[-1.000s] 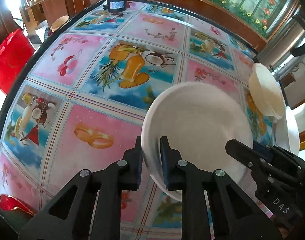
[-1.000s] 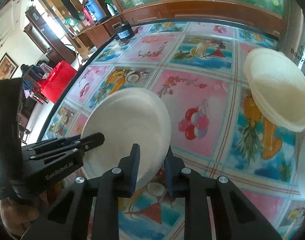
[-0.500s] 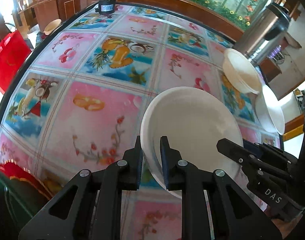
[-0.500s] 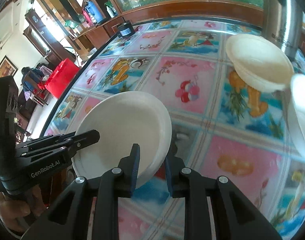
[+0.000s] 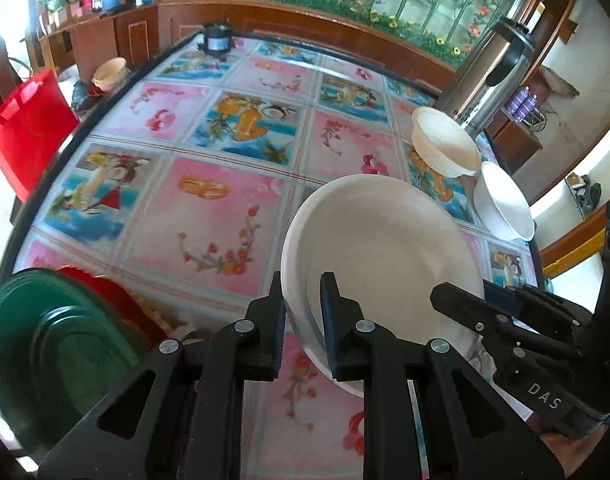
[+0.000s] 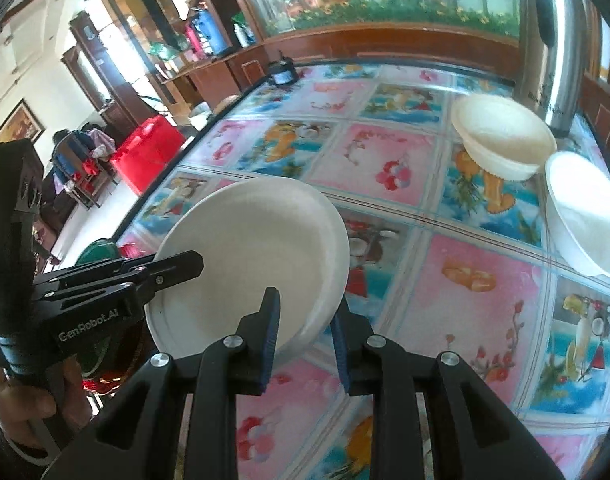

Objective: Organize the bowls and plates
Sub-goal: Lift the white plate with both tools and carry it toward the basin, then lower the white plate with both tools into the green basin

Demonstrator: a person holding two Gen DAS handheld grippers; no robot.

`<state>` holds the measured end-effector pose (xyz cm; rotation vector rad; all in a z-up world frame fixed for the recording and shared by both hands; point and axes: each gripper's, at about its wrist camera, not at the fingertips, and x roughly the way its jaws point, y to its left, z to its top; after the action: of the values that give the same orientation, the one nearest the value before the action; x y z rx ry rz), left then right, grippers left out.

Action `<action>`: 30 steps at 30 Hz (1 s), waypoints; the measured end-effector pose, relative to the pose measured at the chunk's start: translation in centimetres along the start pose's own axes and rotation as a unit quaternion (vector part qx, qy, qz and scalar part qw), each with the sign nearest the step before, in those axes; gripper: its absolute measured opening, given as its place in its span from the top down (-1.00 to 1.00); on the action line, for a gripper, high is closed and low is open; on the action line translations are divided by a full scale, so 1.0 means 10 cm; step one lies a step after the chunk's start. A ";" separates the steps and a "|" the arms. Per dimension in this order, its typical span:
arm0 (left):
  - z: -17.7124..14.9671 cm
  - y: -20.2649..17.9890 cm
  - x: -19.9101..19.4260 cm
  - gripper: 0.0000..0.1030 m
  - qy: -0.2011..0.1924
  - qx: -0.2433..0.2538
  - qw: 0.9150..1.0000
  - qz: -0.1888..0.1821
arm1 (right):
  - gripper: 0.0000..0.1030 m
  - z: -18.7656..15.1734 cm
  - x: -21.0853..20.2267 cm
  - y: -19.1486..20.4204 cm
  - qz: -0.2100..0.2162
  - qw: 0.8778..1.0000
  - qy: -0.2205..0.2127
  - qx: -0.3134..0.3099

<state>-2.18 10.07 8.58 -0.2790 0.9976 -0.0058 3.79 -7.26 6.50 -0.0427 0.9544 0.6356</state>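
Note:
A white plate (image 5: 385, 248) (image 6: 257, 240) hangs tilted above the patterned table (image 5: 209, 208), carried by both grippers. My left gripper (image 5: 303, 284) is shut on its left rim and appears in the right wrist view as a black clamp (image 6: 193, 262). My right gripper (image 6: 305, 308) has the opposite rim between its pads, which still touch it while the jaws are opening; the left wrist view shows it too (image 5: 457, 304). Two white bowls (image 5: 445, 144) (image 5: 501, 204) stand at the table's far right, also in the right wrist view (image 6: 501, 132) (image 6: 585, 208).
A green plate (image 5: 45, 340) lies on a red plate (image 5: 105, 292) at the near left table edge. A steel thermos (image 5: 493, 80) stands behind the bowls. A small black device (image 5: 217, 42) sits at the far edge. A red bag (image 5: 25, 128) is beside the table.
Both grippers have carried the white plate back and up, away from the bowls, which now look smaller and farther. The green and red plates have come into the left wrist view.

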 end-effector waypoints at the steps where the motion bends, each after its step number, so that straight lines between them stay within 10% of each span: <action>1: -0.03 0.04 -0.06 0.69 -0.003 -0.002 1.000 0.001 | 0.50 -0.01 -0.03 0.07 0.001 1.000 -0.002 -0.007; 30: -0.84 1.52 -1.08 0.69 -0.044 -0.093 0.994 0.047 | 0.48 -0.20 0.31 1.77 0.054 0.983 0.040 -0.169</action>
<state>-16.86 24.21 9.72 -0.4000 0.9246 0.1841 -5.68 8.15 7.18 -0.3217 0.9226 0.8976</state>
